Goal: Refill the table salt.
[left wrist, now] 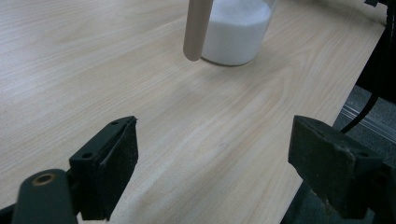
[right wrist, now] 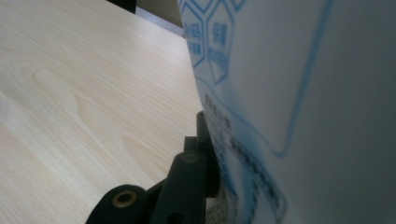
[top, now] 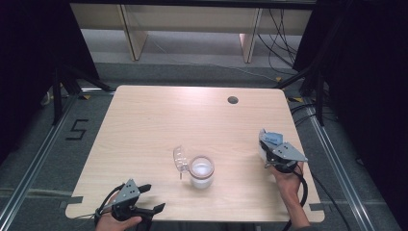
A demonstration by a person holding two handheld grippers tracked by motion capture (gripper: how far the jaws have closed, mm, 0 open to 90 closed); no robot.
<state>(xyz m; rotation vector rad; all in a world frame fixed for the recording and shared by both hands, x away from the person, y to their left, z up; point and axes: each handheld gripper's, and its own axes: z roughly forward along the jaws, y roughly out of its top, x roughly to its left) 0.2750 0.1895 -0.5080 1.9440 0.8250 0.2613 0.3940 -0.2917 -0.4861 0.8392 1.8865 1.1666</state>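
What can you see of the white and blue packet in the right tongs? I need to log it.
The packet looks like a soft white pouch printed with blue lines, hexagon badges and small text too blurred to read. The right tongs are shut on it, holding it near the table's right edge, away from the open jar of white grains.

We see a pale wooden table [top: 144,125] with rounded corners and a round cable hole [top: 233,100] near its far edge. Standing on it, towards our near side and roughly central, is a clear jar [top: 201,172] of white powder (its hinged lid [top: 180,158] tipped open to the left). The table stands on a grey floor [top: 57,159] marked with black tape.
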